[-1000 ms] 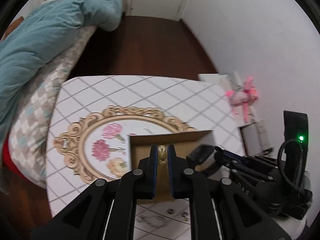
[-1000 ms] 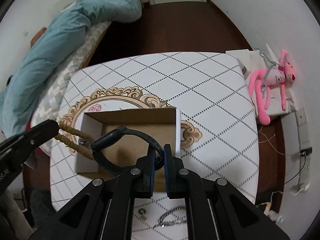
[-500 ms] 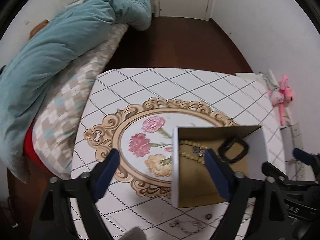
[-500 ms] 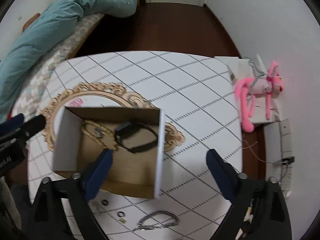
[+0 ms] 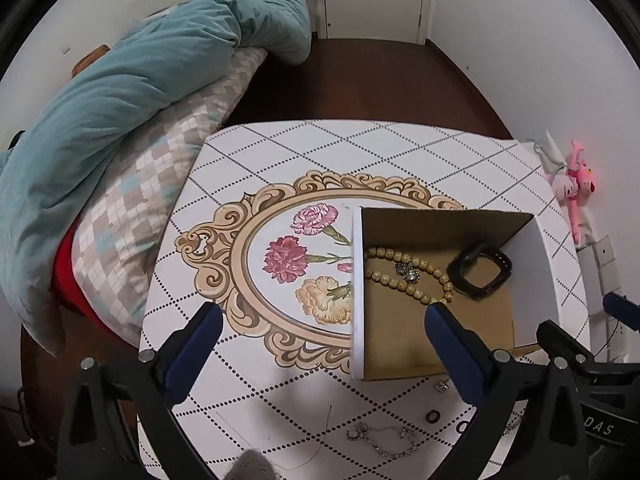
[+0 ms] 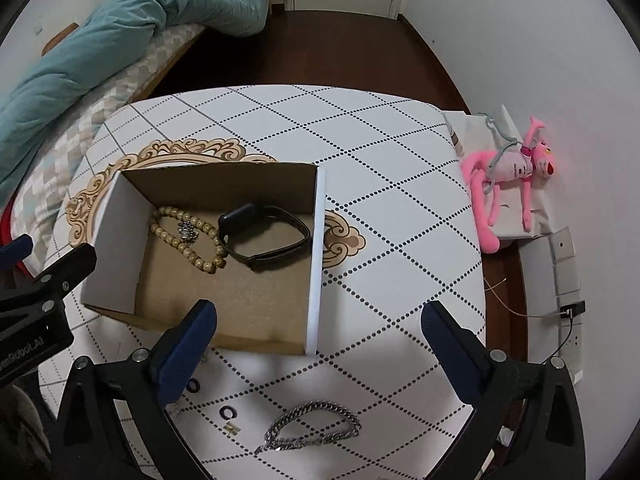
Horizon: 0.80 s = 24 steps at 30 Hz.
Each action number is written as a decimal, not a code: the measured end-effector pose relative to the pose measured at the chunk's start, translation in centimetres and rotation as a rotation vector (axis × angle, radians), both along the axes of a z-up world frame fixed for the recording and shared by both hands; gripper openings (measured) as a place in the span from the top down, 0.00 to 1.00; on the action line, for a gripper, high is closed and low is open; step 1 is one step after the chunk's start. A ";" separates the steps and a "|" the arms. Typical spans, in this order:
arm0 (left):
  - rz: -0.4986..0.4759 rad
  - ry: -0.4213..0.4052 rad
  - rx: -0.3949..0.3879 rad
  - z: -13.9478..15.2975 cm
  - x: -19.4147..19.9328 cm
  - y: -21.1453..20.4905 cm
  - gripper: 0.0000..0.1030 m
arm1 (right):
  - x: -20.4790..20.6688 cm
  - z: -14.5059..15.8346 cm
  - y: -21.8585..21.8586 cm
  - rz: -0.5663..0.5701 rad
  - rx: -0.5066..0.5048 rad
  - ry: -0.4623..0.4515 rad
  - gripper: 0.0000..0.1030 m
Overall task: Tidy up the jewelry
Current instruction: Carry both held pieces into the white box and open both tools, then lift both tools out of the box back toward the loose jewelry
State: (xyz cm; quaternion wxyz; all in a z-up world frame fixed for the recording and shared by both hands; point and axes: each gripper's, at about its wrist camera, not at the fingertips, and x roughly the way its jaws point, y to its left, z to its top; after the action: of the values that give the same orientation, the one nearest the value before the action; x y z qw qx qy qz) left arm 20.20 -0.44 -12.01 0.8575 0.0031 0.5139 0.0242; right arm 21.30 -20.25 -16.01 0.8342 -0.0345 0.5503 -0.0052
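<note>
Lying in box (image 6: 224, 264): bead bracelet (image 6: 188, 240), black watch (image 6: 264, 236). Chunky chain (image 6: 312, 426) on table (image 6: 400, 200) shown clearly only in right view; left view shows finer chain (image 5: 380, 438), possibly different piece. Left gripper (image 5: 320, 340) and right gripper (image 6: 316, 340) spread wide, nothing held.

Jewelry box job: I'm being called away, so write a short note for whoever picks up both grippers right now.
Left gripper: open, empty, above the table's near edge.
Right gripper: open, empty, over the box's near side.
Done: bead bracelet, a small silver piece lying on it, and black watch lie inside the cardboard box.
Left: silver chain, black rings and a small gold bit lie on the table in front of the box. The chain looks like the easiest next pick.
</note>
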 end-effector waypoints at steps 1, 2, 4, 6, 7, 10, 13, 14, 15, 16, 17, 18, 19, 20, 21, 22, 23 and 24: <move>0.002 -0.009 -0.003 0.3 -0.3 0.0 0.00 | -0.2 0.3 0.0 -0.002 -0.004 -0.009 0.00; 0.001 -0.017 -0.009 0.7 -0.6 0.0 0.00 | -0.7 0.6 0.0 -0.004 -0.008 -0.022 0.00; -0.001 -0.035 -0.017 1.5 -1.3 -0.1 0.00 | -1.4 1.3 0.0 -0.015 -0.009 -0.046 0.00; -0.005 -0.055 -0.021 2.3 -2.1 -0.3 0.00 | -2.3 2.2 0.0 -0.024 -0.005 -0.070 0.00; -0.007 -0.064 -0.022 2.7 -2.4 -0.3 0.00 | -2.5 2.6 -0.1 -0.028 -0.004 -0.080 0.00; -0.014 -0.093 -0.029 4.0 -3.6 -0.5 0.00 | -3.9 4.2 -0.1 -0.036 -0.012 -0.123 0.00; -0.019 -0.132 -0.031 5.7 -5.0 -0.5 0.00 | -5.2 5.9 -0.1 -0.045 -0.013 -0.162 0.00; -0.020 -0.141 -0.032 6.2 -5.3 -0.5 0.00 | -5.7 6.6 -0.1 -0.047 -0.012 -0.177 0.00; -0.021 -0.152 -0.034 6.7 -5.7 -0.5 0.00 | -6.1 7.2 -0.1 -0.049 -0.013 -0.191 0.00; -0.023 -0.162 -0.037 7.2 -6.0 -0.5 0.00 | -6.4 7.7 -0.1 -0.052 -0.015 -0.201 0.00; -0.026 -0.169 -0.037 7.6 -6.2 -0.5 0.00 | -6.9 8.3 -0.2 -0.054 -0.015 -0.215 0.00; -0.029 -0.173 -0.037 8.0 -6.5 -0.5 0.00 | -7.5 9.1 -0.3 -0.057 -0.015 -0.233 0.00; -0.033 -0.173 -0.042 8.3 -6.8 -0.5 0.00 | -7.8 9.6 -0.4 -0.059 -0.014 -0.242 0.00; -0.036 -0.174 -0.048 8.6 -7.0 -0.5 0.00 | -8.2 10.1 -0.5 -0.061 -0.011 -0.252 0.00; -0.038 -0.176 -0.052 8.9 -7.3 -0.5 0.00 | -8.6 10.7 -0.6 -0.063 -0.006 -0.264 0.00; -0.040 -0.178 -0.055 9.1 -7.6 -0.5 0.00 | -8.9 11.1 -0.6 -0.064 -0.004 -0.271 0.00; -0.042 -0.180 -0.063 9.4 -7.9 -0.5 0.00 | -9.3 11.6 -0.6 -0.066 -0.003 -0.280 0.00; -0.044 -0.183 -0.070 9.6 -8.2 -0.5 0.00 | -9.6 11.9 -0.5 -0.066 0.000 -0.287 0.00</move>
State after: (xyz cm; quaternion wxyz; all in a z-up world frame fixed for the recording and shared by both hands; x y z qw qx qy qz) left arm 12.03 -0.92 -2.37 0.9008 -0.0178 0.4338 -0.0125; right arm 11.70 -20.79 -4.09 0.9037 -0.0155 0.4263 -0.0375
